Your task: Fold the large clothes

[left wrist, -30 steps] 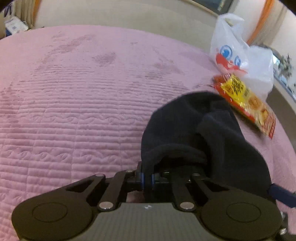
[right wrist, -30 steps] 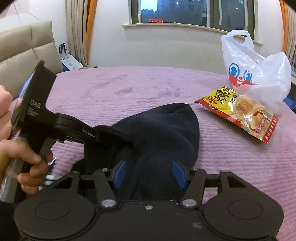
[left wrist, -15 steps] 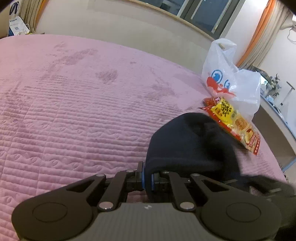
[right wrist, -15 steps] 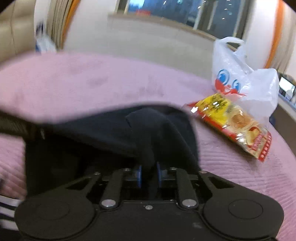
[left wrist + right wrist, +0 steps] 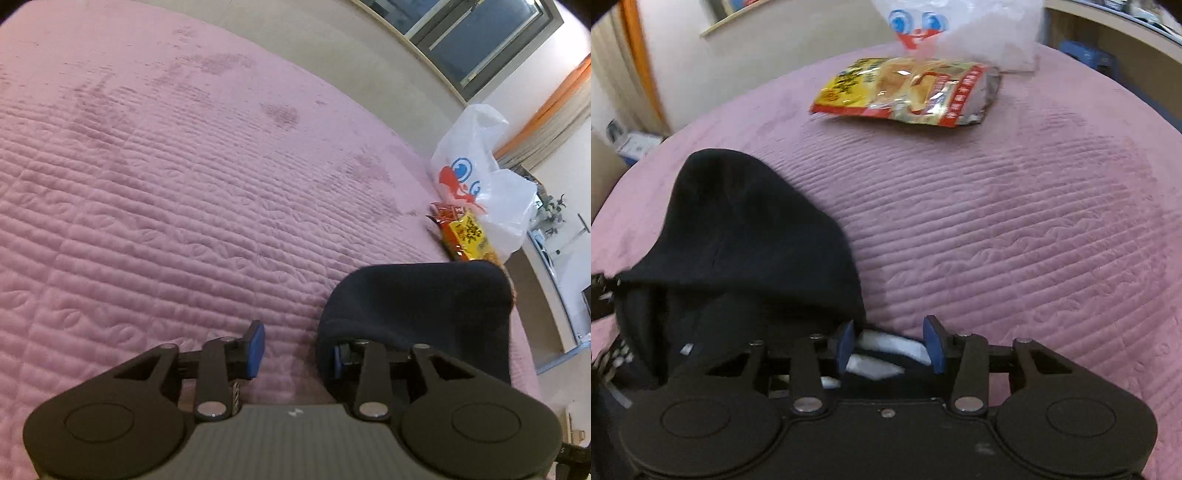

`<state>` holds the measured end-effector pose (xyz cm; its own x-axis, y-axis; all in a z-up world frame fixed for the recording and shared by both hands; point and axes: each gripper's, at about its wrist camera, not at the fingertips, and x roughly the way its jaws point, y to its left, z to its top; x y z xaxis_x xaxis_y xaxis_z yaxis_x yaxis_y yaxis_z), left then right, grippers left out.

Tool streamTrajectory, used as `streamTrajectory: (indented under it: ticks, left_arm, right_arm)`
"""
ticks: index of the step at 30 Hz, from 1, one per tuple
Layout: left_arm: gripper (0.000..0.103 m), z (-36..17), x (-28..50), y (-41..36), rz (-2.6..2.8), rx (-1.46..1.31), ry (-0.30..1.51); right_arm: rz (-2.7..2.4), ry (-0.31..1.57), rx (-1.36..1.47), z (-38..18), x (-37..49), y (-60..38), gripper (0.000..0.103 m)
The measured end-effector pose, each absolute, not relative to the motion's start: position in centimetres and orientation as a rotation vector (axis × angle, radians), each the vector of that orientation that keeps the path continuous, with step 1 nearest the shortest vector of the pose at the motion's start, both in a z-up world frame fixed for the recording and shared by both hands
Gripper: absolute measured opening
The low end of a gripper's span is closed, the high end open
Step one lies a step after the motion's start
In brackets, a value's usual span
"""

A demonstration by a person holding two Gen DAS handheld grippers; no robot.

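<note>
Scene: A dark garment (image 5: 417,306), hood uppermost, lies on a pink quilted bed (image 5: 184,206) during a folding job, a hand-held gripper at each side.
Left hand-held gripper (image 5: 295,352): Spread, its jaws having just been opening. Bare quilt shows between the pads; the blue pad at 3 o'clock is tucked under the cloth's edge, the other stands free. In all likelihood a let-go after laying the fabric down.
Right hand-held gripper (image 5: 890,345): Also spread, jaws just opened. White fabric and dark cloth lie between the pads, neither visibly pinched.
Garment's place: At 4 o'clock in the left wrist view; at 9 o'clock in the right wrist view, hood bunched and rounded, not flat.
Bystanders: A snack packet (image 5: 905,92) and a white plastic bag (image 5: 960,29) sit at 12 o'clock in the right view, well apart from the cloth, leaving folding room.
Judgement: Early in the fold; the hood wants smoothing before another crease.
</note>
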<state>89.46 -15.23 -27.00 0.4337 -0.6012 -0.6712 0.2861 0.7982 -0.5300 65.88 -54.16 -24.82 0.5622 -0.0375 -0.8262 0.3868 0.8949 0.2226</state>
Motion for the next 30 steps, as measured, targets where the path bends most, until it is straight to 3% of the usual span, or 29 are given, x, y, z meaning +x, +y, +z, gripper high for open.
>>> streamTrajectory:
  ticks: [1, 2, 5, 6, 8, 10, 14, 16, 17, 19, 21, 23, 25, 26, 27, 28, 29, 30]
  left_arm:
    - [0.046, -26.5, 89.1, -14.8, -0.582, -0.352, 0.962]
    - [0.048, -25.9, 88.7, -14.4, -0.602, -0.336, 0.946]
    - [0.050, -23.8, 87.6, -13.9, -0.638, -0.225, 0.887]
    - [0.052, -23.2, 87.2, -14.1, -0.640, -0.180, 0.871]
    - [0.071, -22.2, 86.5, -14.5, -0.613, -0.098, 0.848]
    - [0.082, -22.0, 86.4, -14.3, -0.555, -0.057, 0.839]
    - [0.080, -21.6, 86.0, -13.9, -0.553, -0.109, 0.841]
    - [0.079, -21.0, 85.3, -14.4, -0.536, -0.062, 0.809]
    - [0.079, -20.8, 84.8, -14.3, -0.526, -0.054, 0.795]
    - [0.080, -21.0, 84.1, -13.5, -0.498, -0.050, 0.823]
    - [0.076, -22.1, 83.8, -12.0, -0.444, -0.073, 0.861]
    - [0.065, -22.4, 83.6, -10.4, -0.441, -0.144, 0.879]
    - [0.066, -21.6, 83.6, -9.9, -0.470, -0.189, 0.847]
    - [0.070, -20.8, 83.7, -10.4, -0.493, -0.194, 0.815]
    - [0.073, -20.2, 84.1, -11.1, -0.524, -0.193, 0.794]
    - [0.080, -19.5, 84.7, -12.4, -0.564, -0.184, 0.781]
    - [0.082, -19.2, 85.2, -13.6, -0.599, -0.167, 0.774]
    - [0.082, -18.8, 86.0, -15.7, -0.652, -0.126, 0.768]
  right_arm:
    - [-0.206, 0.952, 0.383, -24.0, 65.7, -54.1, 0.059]
    - [-0.150, 0.944, 0.359, -23.0, 65.5, -54.0, 0.069]
    - [-0.067, 0.827, 0.299, -19.6, 63.8, -53.8, 0.076]
    - [-0.066, 0.804, 0.290, -18.9, 64.0, -54.1, 0.076]
    - [-0.070, 0.770, 0.272, -18.3, 65.2, -54.2, 0.076]
    - [-0.073, 0.758, 0.240, -18.4, 67.4, -53.4, 0.076]
    - [-0.052, 0.729, 0.219, -20.2, 70.9, -52.6, 0.074]
    - [-0.035, 0.775, 0.182, -22.1, 72.7, -51.5, 0.046]
    - [-0.031, 0.817, 0.156, -23.3, 73.4, -50.6, 0.019]
    - [-0.036, 0.904, 0.107, -26.0, 74.0, -49.1, 0.017]
    - [-0.057, 0.855, 0.078, -27.3, 72.5, -48.2, 0.017]
    - [-0.056, 0.852, 0.077, -27.0, 71.8, -48.4, 0.017]
    - [-0.023, 0.860, 0.116, -25.8, 71.3, -49.1, 0.018]
    - [-0.010, 0.850, 0.130, -25.1, 71.1, -49.5, 0.024]
    - [0.006, 0.830, 0.148, -24.1, 70.9, -50.1, 0.057]
    - [0.016, 0.807, 0.163, -23.4, 70.9, -50.5, 0.077]
    - [0.015, 0.774, 0.171, -22.6, 70.9, -50.9, 0.087]
    - [0.022, 0.739, 0.169, -21.8, 71.2, -51.2, 0.086]
